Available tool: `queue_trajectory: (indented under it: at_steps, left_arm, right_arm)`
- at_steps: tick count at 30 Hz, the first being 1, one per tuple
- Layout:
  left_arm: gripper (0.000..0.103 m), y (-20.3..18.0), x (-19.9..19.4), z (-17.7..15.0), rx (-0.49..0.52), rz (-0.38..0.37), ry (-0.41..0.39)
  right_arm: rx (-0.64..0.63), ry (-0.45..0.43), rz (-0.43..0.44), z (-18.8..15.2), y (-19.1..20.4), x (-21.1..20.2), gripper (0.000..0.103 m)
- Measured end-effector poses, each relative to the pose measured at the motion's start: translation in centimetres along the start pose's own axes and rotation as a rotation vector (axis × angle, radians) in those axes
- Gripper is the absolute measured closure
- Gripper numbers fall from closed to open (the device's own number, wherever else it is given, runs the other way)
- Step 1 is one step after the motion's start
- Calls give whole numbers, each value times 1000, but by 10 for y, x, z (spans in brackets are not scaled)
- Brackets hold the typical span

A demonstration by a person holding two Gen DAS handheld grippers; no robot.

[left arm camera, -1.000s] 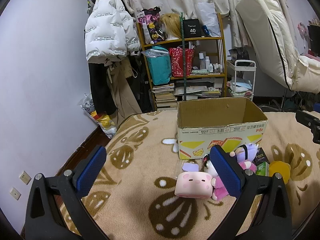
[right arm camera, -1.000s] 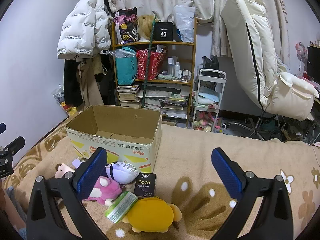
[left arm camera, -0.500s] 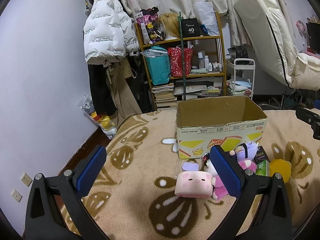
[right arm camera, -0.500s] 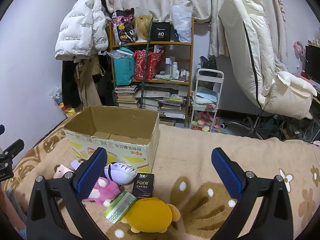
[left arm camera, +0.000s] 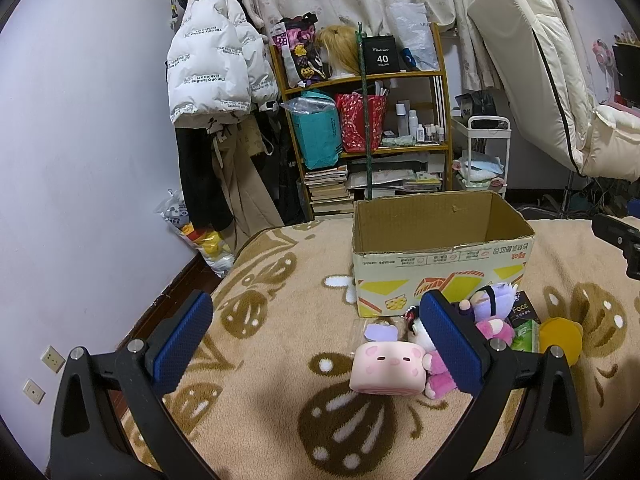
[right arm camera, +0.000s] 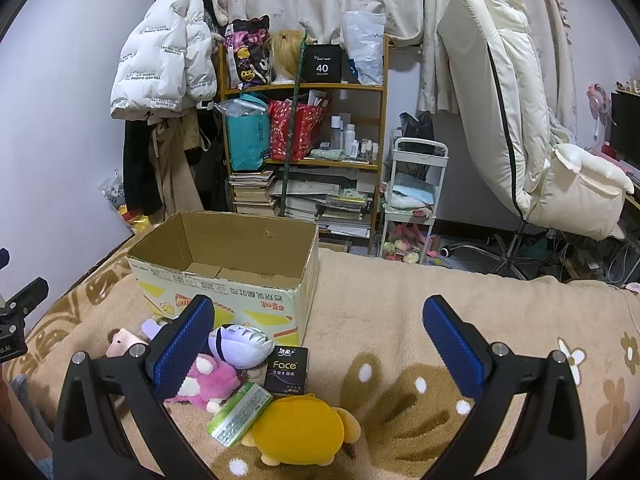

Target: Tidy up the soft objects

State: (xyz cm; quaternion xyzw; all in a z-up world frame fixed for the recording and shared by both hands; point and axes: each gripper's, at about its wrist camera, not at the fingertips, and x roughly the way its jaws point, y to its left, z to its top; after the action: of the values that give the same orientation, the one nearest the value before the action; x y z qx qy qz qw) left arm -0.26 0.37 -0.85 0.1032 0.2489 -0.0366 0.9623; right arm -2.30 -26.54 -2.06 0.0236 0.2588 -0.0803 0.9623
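An open cardboard box (left arm camera: pixel 440 268) stands on the beige blanket; it also shows in the right wrist view (right arm camera: pixel 224 276) and looks empty. In front of it lie a pink block plush (left arm camera: pixel 386 368), a pink doll (right arm camera: pixel 208 380), a purple-white plush (right arm camera: pixel 240 346), a yellow plush (right arm camera: pixel 300 430), a black "Face" pack (right arm camera: pixel 287 370) and a green tissue pack (right arm camera: pixel 240 414). My left gripper (left arm camera: pixel 316 344) is open and empty, above the blanket left of the toys. My right gripper (right arm camera: pixel 318 346) is open and empty, above the toys' right side.
A wooden shelf (left arm camera: pixel 372 128) packed with bags and books stands behind the bed. A white jacket (left arm camera: pixel 212 68) hangs at the left wall. A white cart (right arm camera: pixel 412 196) and a cream recliner chair (right arm camera: pixel 528 128) stand at the right.
Both views have shifted only slightly. Both grippers stay open and no toy has moved.
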Motion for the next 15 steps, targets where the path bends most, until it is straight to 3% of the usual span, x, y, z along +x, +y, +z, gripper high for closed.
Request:
queue_trajectory:
  at_steps: [15]
  left_arm:
    - [1, 0, 5, -1, 10, 15, 25]
  right_arm:
    - [-3, 5, -3, 1, 3, -1, 0]
